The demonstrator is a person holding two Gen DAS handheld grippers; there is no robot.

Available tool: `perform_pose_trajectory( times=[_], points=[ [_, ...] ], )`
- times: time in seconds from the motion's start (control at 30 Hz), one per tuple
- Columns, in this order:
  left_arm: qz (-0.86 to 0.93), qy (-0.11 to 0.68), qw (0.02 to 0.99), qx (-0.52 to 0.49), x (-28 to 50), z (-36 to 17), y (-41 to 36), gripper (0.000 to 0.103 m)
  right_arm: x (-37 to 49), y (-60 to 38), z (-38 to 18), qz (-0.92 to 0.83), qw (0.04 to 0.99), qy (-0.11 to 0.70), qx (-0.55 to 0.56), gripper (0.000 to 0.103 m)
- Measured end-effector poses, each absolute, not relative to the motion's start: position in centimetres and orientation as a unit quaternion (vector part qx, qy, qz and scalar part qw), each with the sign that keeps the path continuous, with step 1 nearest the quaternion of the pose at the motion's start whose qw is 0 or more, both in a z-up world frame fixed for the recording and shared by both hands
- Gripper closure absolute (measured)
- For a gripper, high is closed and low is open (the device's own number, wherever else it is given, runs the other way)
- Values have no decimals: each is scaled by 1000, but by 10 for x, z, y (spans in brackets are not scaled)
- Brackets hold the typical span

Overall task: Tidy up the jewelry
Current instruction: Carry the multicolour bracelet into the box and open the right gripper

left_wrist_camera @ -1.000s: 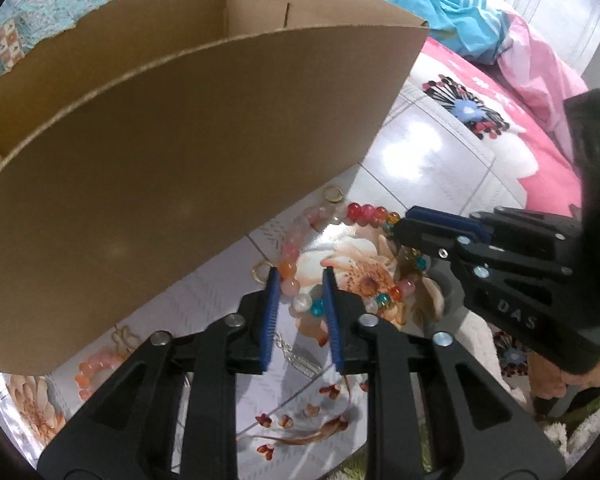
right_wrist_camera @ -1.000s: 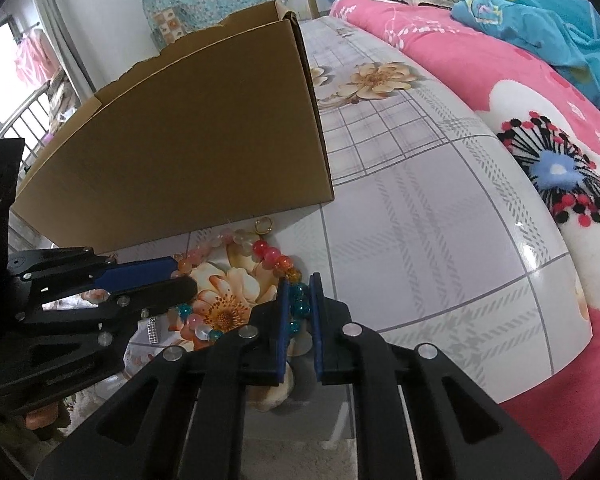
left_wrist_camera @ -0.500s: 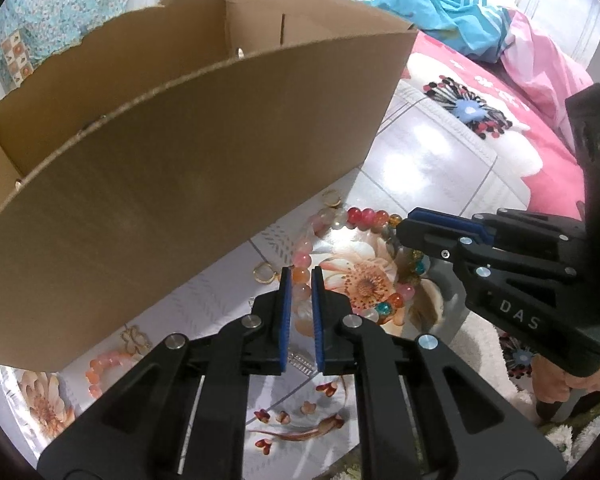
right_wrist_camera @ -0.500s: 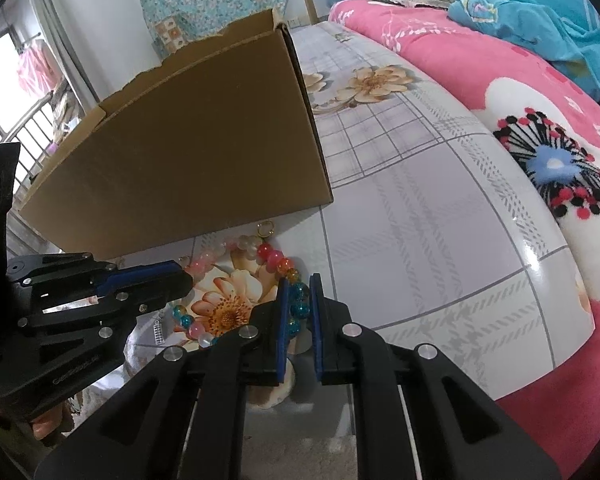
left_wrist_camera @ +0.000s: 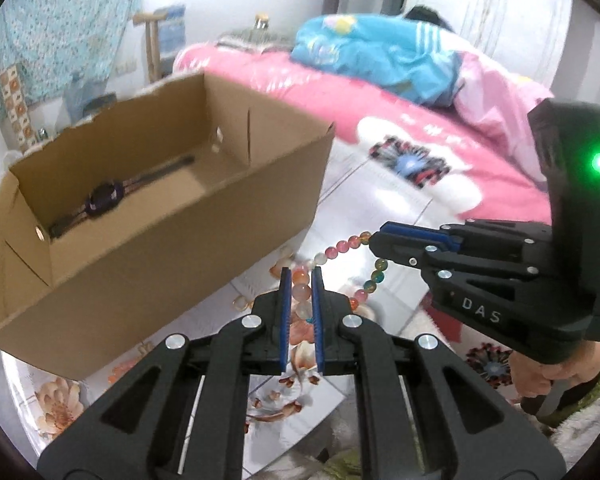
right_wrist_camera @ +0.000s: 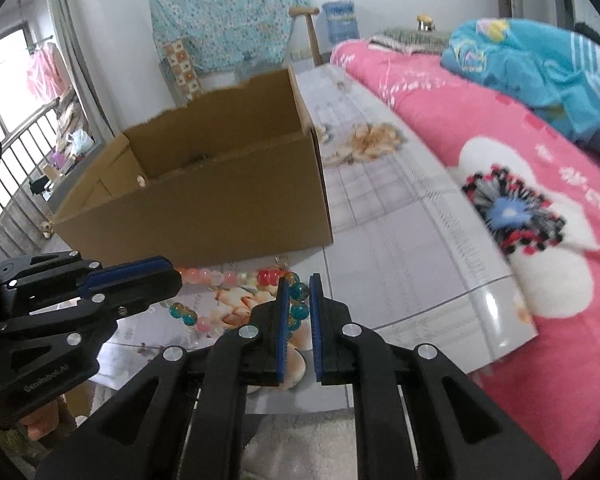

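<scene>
Both the left gripper [left_wrist_camera: 301,280] and right gripper [right_wrist_camera: 298,288] have jaws pinched nearly closed on the beaded necklace [left_wrist_camera: 342,246], sharing its limp length just above the tabletop [right_wrist_camera: 400,248] beside the cardboard box [left_wrist_camera: 148,216], probably its destination.

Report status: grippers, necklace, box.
Left gripper and right gripper both shut on bead necklace, strung between them. Box open, watch inside. Near wall between necklace and opening.

A home bedroom is shown: a bed with a pink blanket [right_wrist_camera: 520,152], a barred window [right_wrist_camera: 16,128], hung laundry [right_wrist_camera: 44,76].
</scene>
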State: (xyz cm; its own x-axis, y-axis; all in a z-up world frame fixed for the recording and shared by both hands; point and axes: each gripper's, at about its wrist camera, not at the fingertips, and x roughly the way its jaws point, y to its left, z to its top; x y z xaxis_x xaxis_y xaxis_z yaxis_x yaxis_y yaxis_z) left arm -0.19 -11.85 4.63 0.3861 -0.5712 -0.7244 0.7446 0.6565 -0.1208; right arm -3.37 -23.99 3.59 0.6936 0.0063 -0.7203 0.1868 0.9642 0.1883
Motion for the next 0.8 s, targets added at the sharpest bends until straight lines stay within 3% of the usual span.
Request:
perform_pose_trajectory(
  times=[0.23,0.43,0.6,0.8],
  points=[
    [-416,312,850,87,-11,107,-95,94,-41,-225,100,-25,942,322,91,93],
    [-385,273,878,82,20,146,-68,94,12,-210,143,46,953,293,64,93],
    [-344,319,880,69,80,141,-41,94,95,-199,138,113,923,360,74,93],
    [-285,404,864,92,149,96,-20,94,197,-177,85,168,846,496,102,93]
  ],
)
